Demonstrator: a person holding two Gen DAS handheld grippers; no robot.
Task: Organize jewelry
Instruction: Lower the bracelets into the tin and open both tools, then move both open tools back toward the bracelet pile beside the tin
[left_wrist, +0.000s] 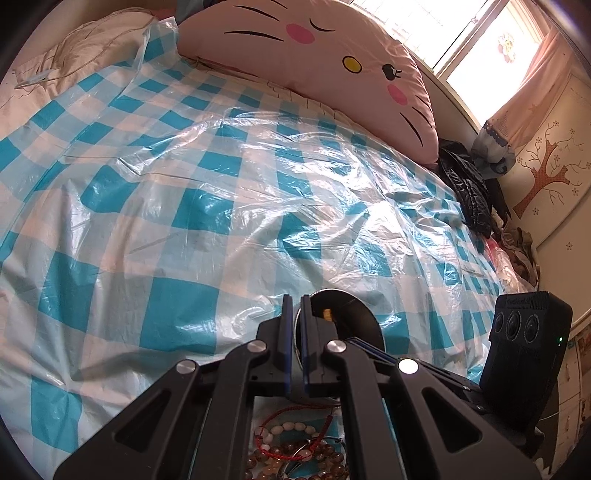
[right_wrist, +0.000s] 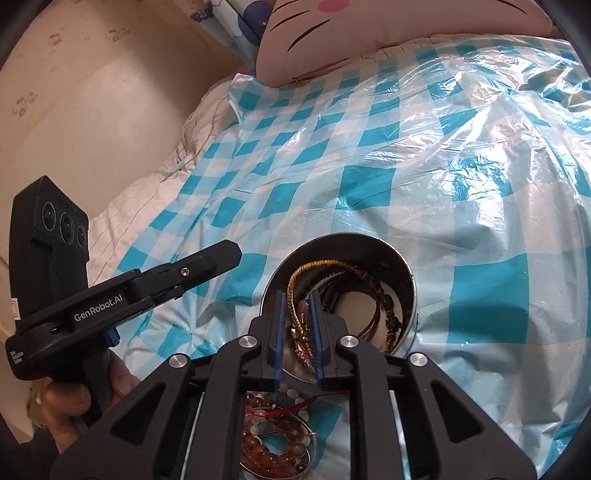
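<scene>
Round metal tin (right_wrist: 400, 273), upright on the bed, holding tangled cord bracelets (right_wrist: 332, 291) in yellow, brown and green. Nearer the camera, a heap of amber, white and red-string bead bracelets (right_wrist: 273, 439) lies on the bedcover just beside the tin, apparently touching its wall

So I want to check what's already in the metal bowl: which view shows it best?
The right wrist view: the metal bowl sits open to the camera, cord bracelets visible inside. The left wrist view shows only part of its rim, behind the left gripper.
</scene>
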